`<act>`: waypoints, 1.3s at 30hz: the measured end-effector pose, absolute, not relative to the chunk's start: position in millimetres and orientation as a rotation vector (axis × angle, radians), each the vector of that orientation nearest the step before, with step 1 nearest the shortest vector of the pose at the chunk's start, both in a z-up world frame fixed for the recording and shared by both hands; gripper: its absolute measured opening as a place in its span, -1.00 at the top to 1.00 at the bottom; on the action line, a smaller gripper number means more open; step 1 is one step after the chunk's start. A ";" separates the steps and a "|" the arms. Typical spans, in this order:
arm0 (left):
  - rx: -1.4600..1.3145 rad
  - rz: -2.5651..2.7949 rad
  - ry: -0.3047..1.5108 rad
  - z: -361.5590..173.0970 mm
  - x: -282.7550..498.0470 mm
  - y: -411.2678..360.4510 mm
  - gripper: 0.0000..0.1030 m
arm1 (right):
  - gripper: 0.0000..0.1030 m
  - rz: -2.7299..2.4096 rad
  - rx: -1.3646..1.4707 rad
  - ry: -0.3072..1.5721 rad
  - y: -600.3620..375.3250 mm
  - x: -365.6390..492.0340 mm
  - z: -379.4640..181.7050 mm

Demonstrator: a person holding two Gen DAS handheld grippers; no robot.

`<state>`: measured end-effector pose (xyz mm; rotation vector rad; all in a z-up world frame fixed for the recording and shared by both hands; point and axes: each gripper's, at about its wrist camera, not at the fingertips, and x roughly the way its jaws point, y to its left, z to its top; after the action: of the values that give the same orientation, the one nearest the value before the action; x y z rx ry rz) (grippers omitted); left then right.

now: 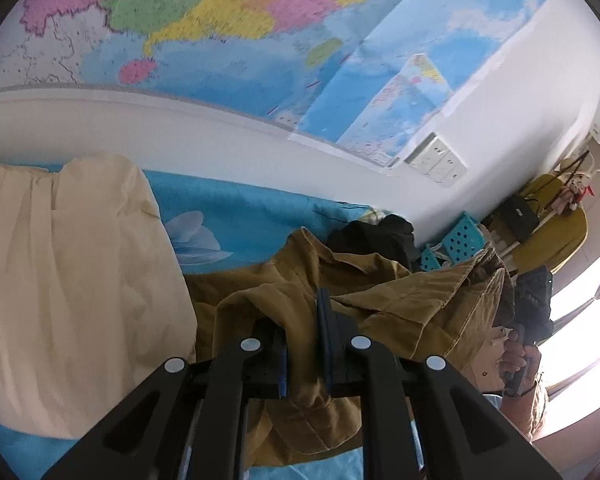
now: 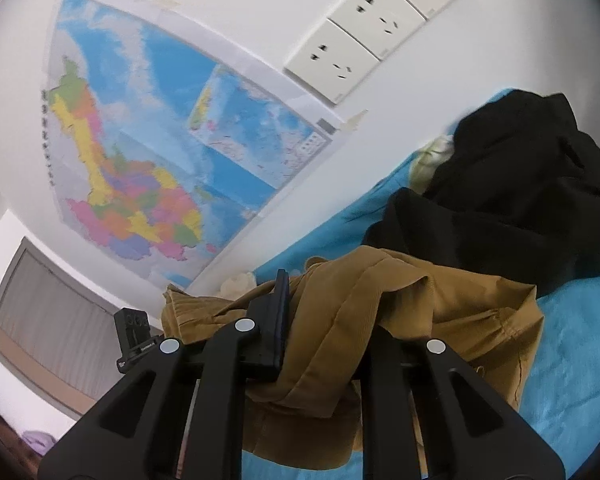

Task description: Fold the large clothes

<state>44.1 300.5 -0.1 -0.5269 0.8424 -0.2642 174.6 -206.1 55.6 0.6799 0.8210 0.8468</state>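
A mustard-brown corduroy garment [image 1: 380, 292] lies bunched on a blue flowered bed sheet [image 1: 228, 216]. My left gripper [image 1: 304, 320] is shut on a fold of it, the cloth pinched between the blue pads. In the right wrist view the same brown garment [image 2: 440, 308] drapes over my right gripper [image 2: 320, 312], which is shut on its edge; the right finger is hidden under cloth. The right gripper and the hand holding it show at the right of the left wrist view [image 1: 528, 320].
A cream pillow or duvet [image 1: 68, 280] lies at left. A black garment [image 2: 520, 192] is heaped on the bed by the wall. A map [image 2: 148, 160] and sockets [image 2: 364, 36] are on the wall. A teal perforated basket [image 1: 456, 244] stands beyond the bed.
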 end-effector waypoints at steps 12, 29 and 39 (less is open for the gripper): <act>-0.546 -0.224 0.914 -31.0 86.0 307.4 0.74 | 0.69 0.772 0.723 0.906 -200.0 211.7 25.9; -0.490 -0.090 1.019 -74.1 129.6 298.2 0.73 | -0.30 0.697 0.750 0.916 -192.4 231.9 8.3; -0.521 -0.057 1.054 -91.0 136.3 299.4 0.70 | -0.31 0.704 0.178 0.708 -121.5 170.8 53.1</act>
<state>136.3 299.4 -91.0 -0.5207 1.0543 -0.0566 170.8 -121.5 53.1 0.1779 0.7077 0.7035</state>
